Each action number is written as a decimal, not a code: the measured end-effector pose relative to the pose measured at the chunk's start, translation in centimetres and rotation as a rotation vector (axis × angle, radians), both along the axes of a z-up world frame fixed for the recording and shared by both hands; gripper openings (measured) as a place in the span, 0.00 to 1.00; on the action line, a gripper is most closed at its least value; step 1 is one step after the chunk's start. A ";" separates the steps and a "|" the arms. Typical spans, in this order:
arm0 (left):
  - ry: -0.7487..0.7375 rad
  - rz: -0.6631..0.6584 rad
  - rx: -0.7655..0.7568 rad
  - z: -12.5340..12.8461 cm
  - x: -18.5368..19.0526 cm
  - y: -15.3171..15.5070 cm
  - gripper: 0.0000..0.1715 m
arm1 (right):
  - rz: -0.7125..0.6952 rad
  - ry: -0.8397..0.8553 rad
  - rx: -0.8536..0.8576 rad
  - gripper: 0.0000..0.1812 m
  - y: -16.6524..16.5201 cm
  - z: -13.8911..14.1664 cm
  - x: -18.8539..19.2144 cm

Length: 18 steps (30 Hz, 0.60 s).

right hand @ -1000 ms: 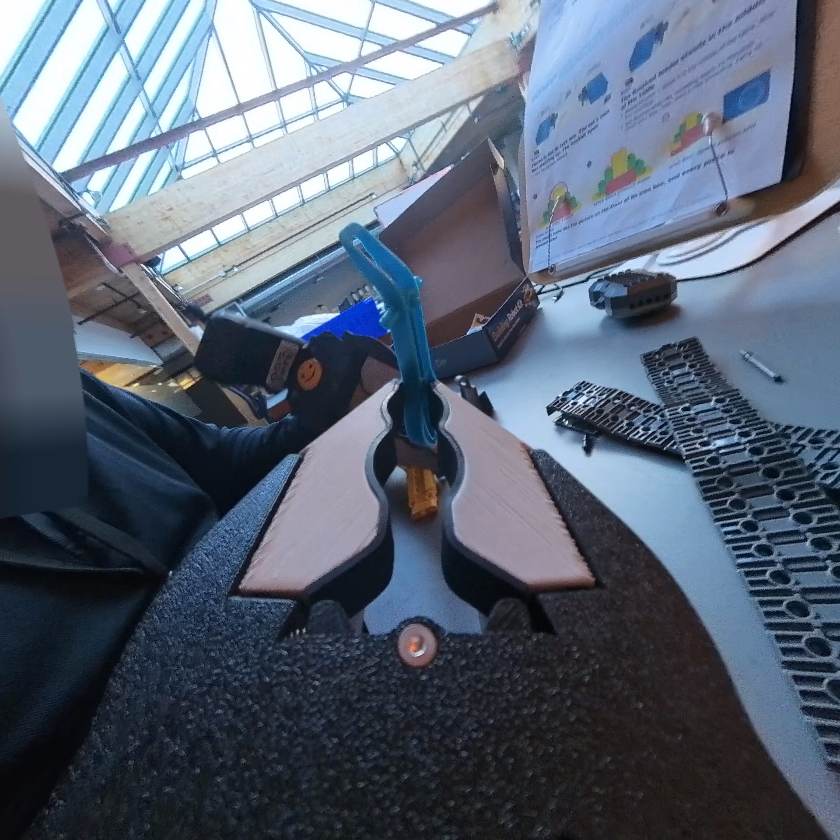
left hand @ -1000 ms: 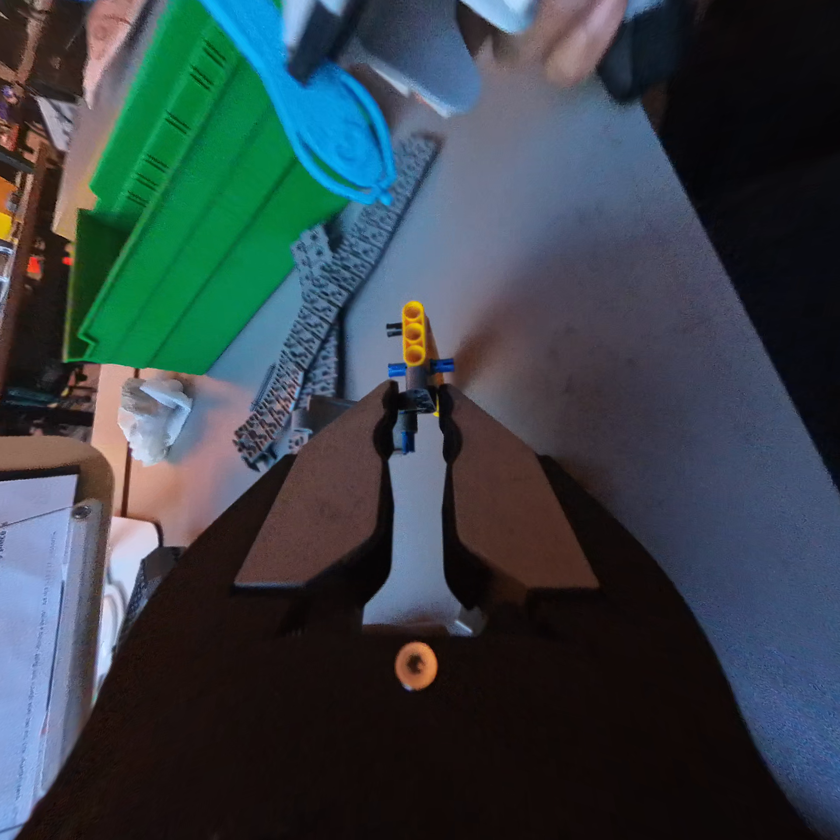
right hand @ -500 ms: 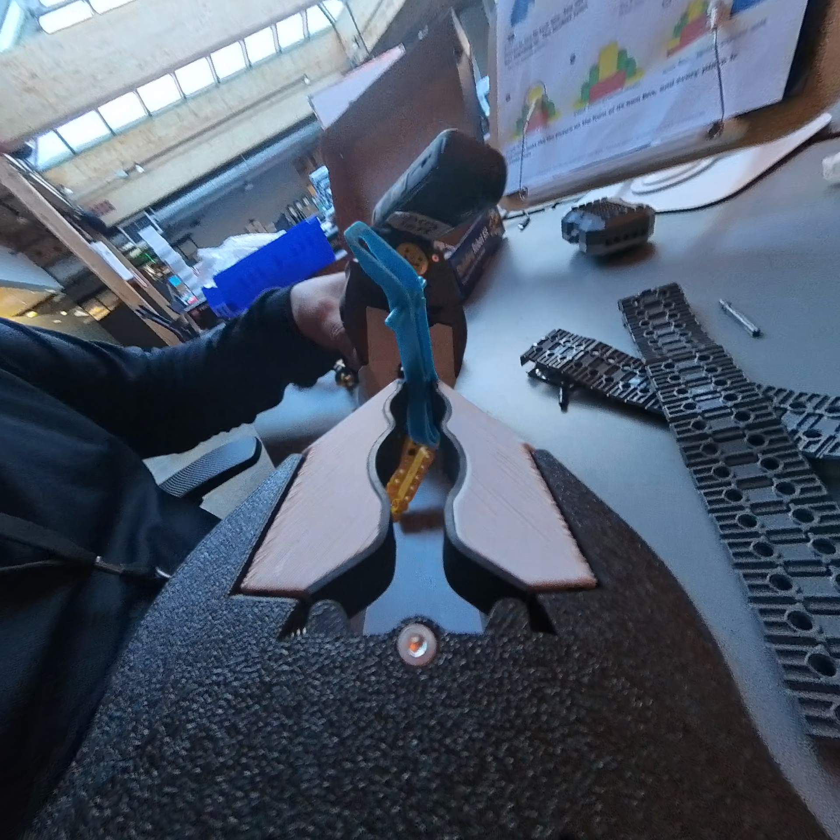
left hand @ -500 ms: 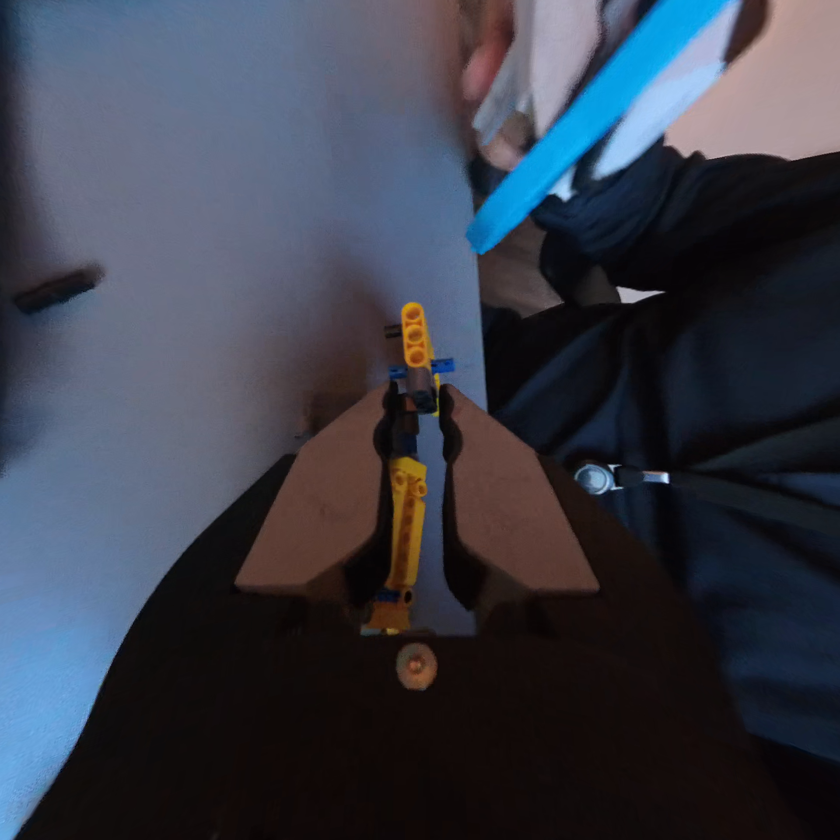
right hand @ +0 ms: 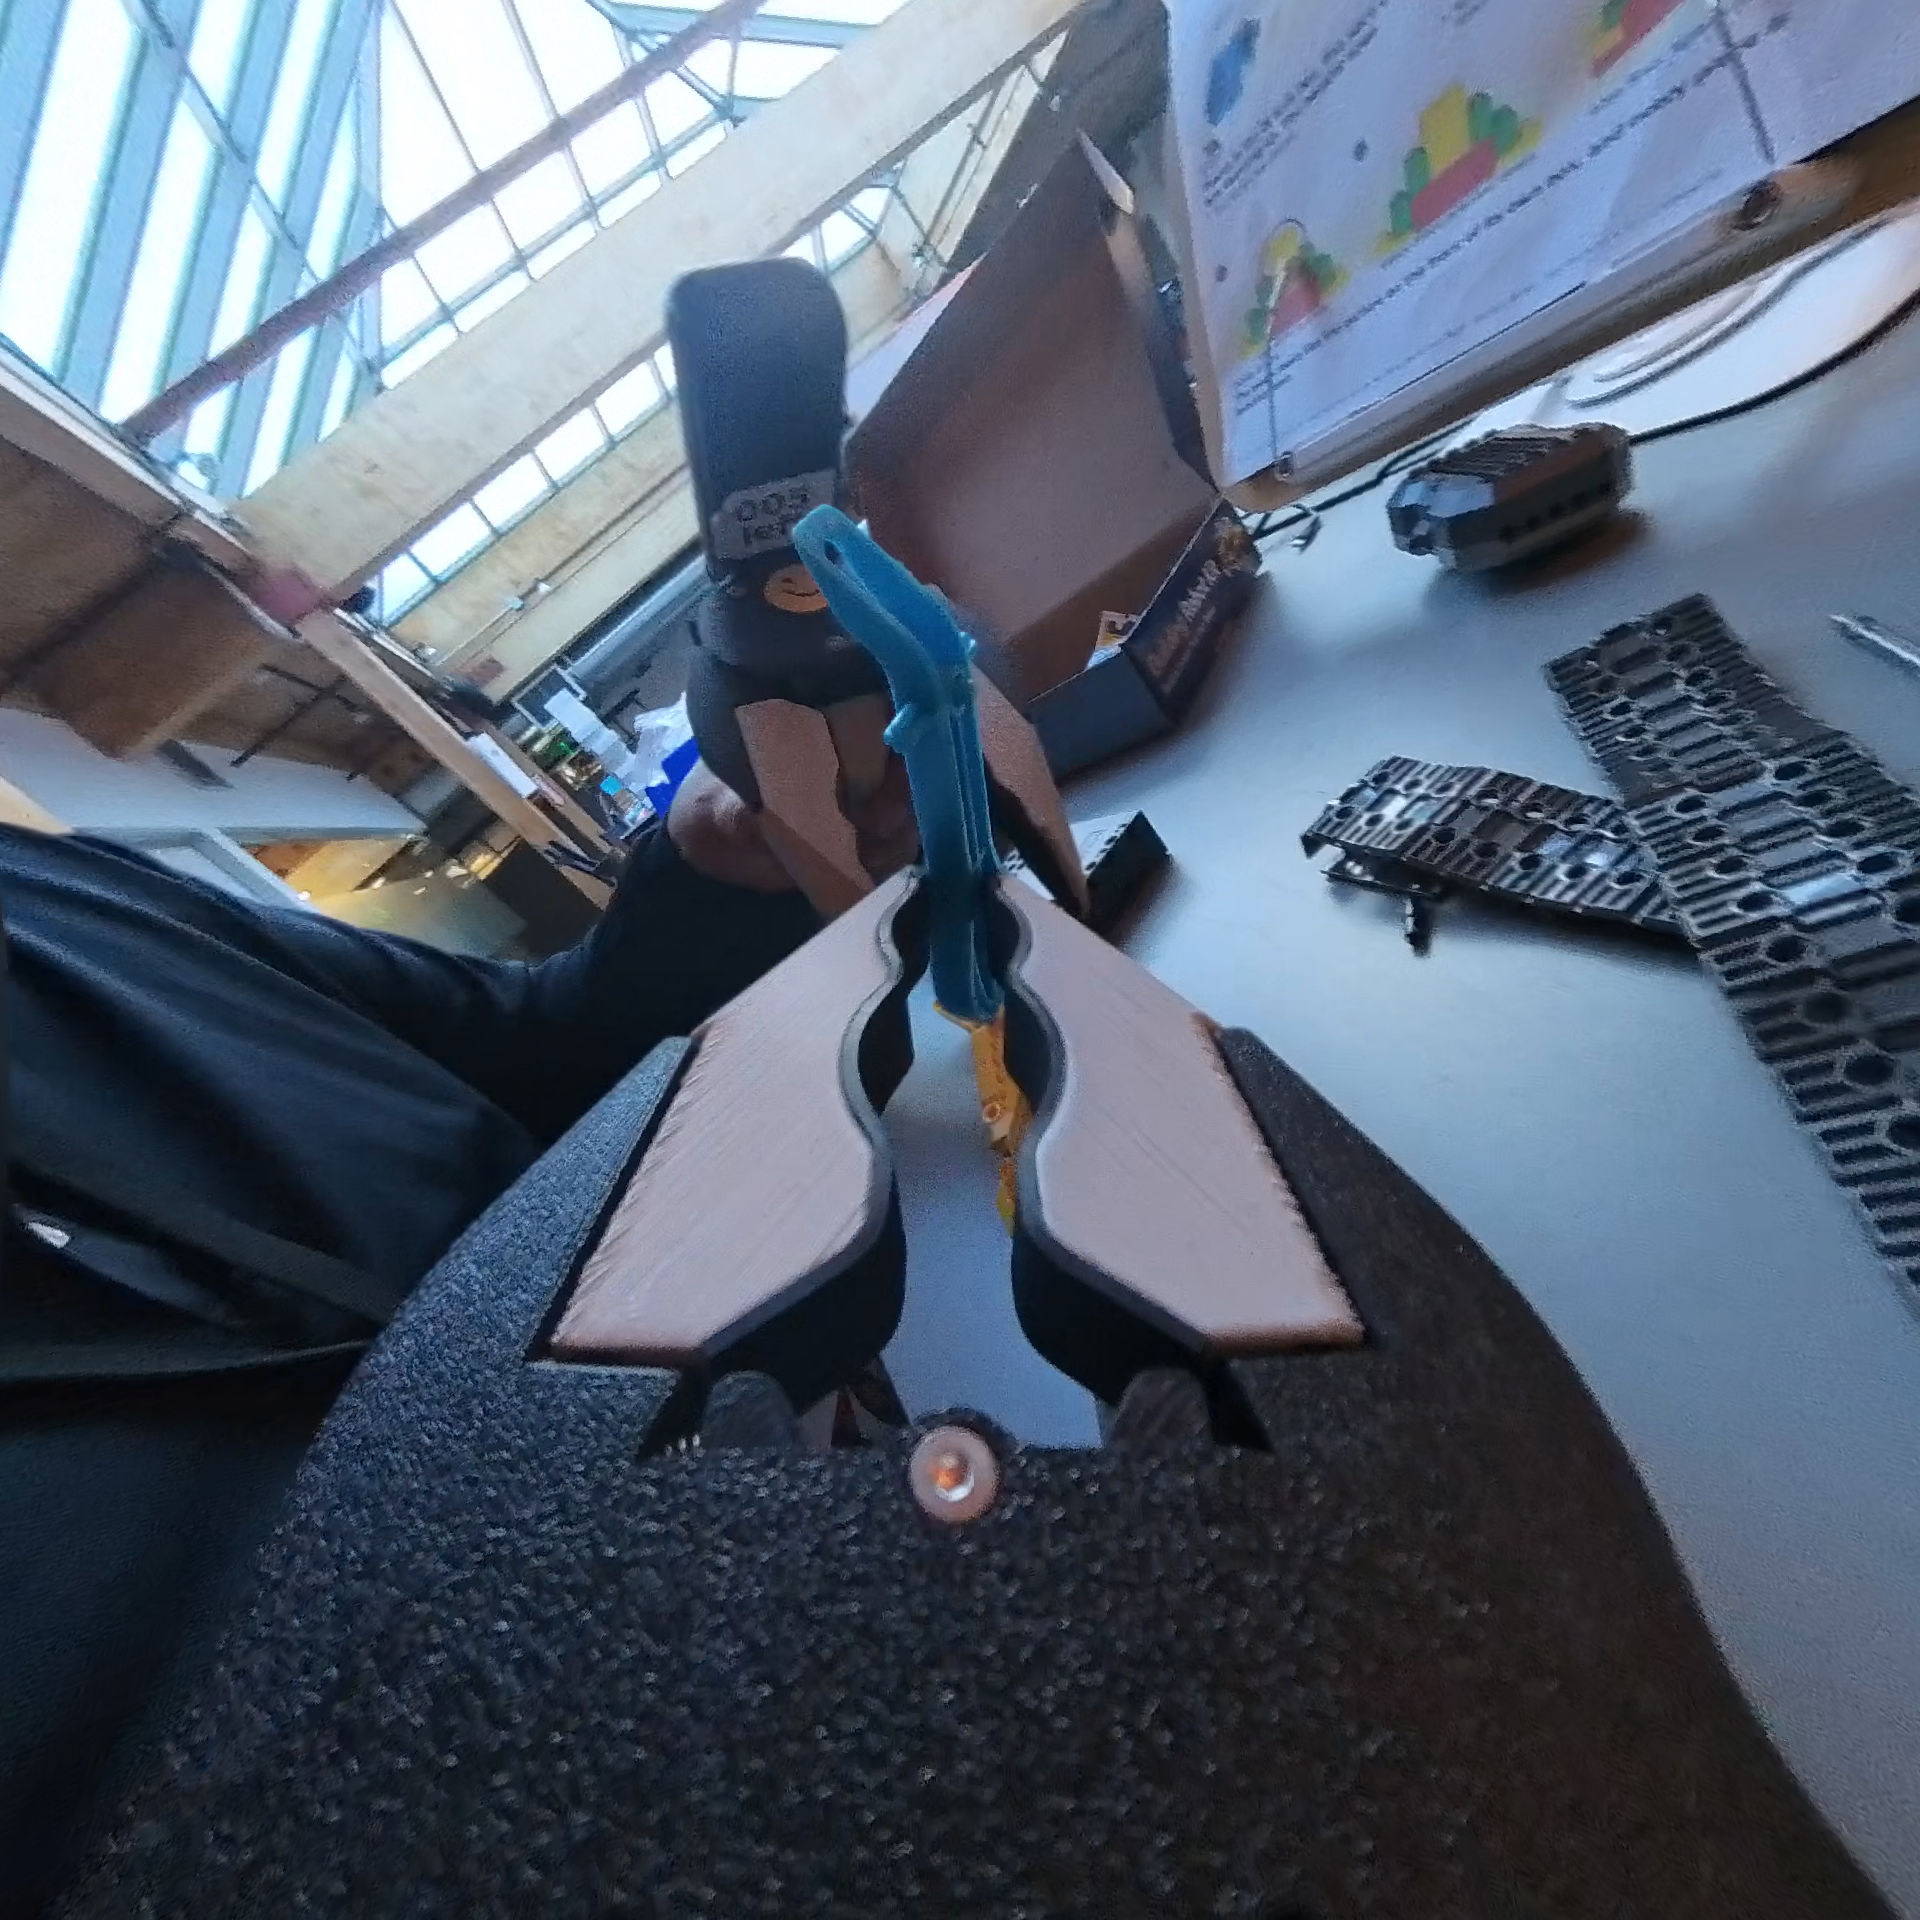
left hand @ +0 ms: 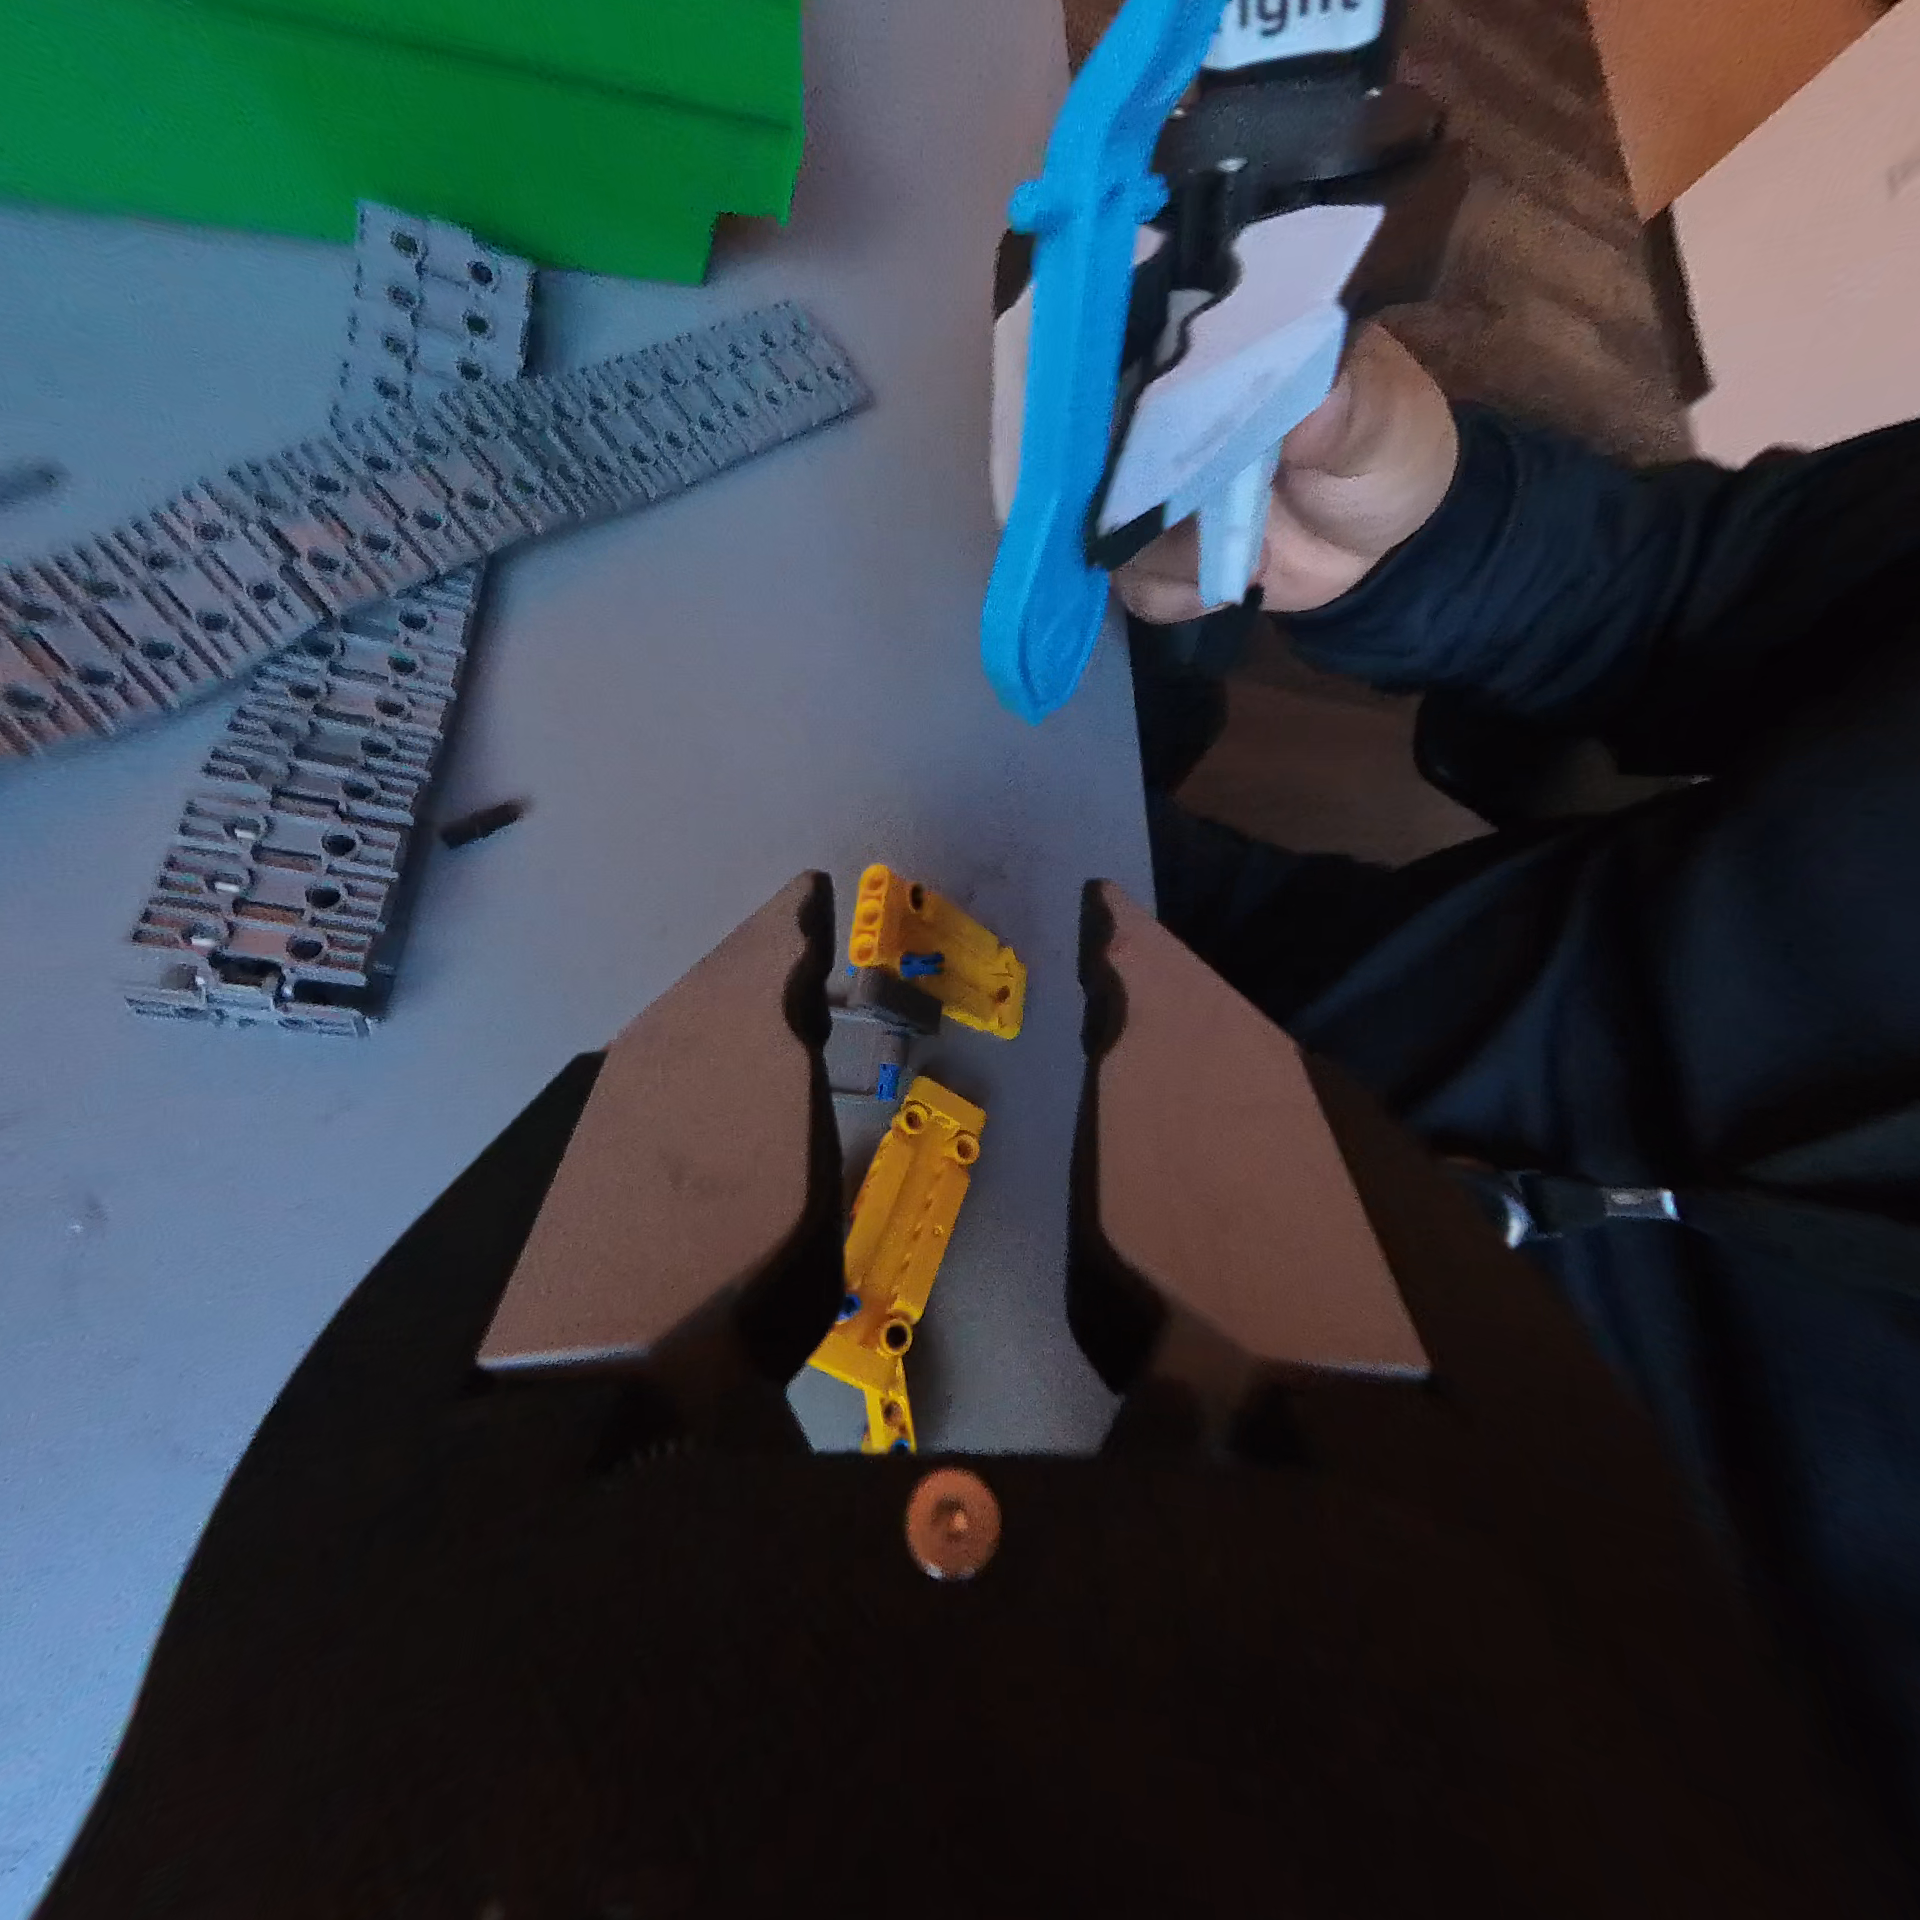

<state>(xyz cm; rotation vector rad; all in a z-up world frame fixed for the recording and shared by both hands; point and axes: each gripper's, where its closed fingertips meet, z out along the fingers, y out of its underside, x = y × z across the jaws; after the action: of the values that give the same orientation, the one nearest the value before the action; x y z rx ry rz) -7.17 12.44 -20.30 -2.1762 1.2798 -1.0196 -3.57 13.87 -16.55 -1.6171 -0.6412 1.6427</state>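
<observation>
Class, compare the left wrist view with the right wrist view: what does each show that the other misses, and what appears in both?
Left wrist view only: a bright green plastic bin and the open left gripper over the yellow-and-grey brick assembly.

Right wrist view only: a glass skylight roof, an illustrated paper sheet, and a brown cardboard box.

Both: the blue plastic tool clamped by the right gripper, the grey studded track strips, and the grey table.
</observation>
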 end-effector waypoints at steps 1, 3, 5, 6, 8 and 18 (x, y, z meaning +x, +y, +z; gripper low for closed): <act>0.018 -0.013 0.023 -0.1 0.1 -0.2 0.26 | 0.005 -0.011 0.013 0.03 -0.1 -0.1 -0.3; 0.095 -0.015 0.026 -1.5 -0.3 0.0 0.25 | 0.011 -0.018 0.042 0.03 -0.4 -0.1 -0.7; 0.150 -0.017 -0.027 -3.1 -0.7 0.0 0.25 | 0.011 -0.012 0.056 0.03 -0.7 0.0 -0.7; 0.132 -0.032 -0.056 -3.3 -0.6 -0.4 0.23 | 0.006 -0.016 0.060 0.03 -0.6 0.0 -0.6; 0.097 -0.052 -0.095 -3.7 -0.4 -0.8 0.17 | -0.010 -0.026 0.063 0.03 -0.5 -0.2 -0.3; 0.123 -0.050 -0.001 -4.2 0.1 -0.4 0.28 | 0.008 0.035 0.018 0.03 -0.5 0.1 -0.3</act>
<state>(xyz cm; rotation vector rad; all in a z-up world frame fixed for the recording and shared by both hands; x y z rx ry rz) -7.09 12.05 -24.52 -2.2489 1.3953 -0.9175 -3.85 13.33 -16.40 -1.5713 -0.6444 1.6627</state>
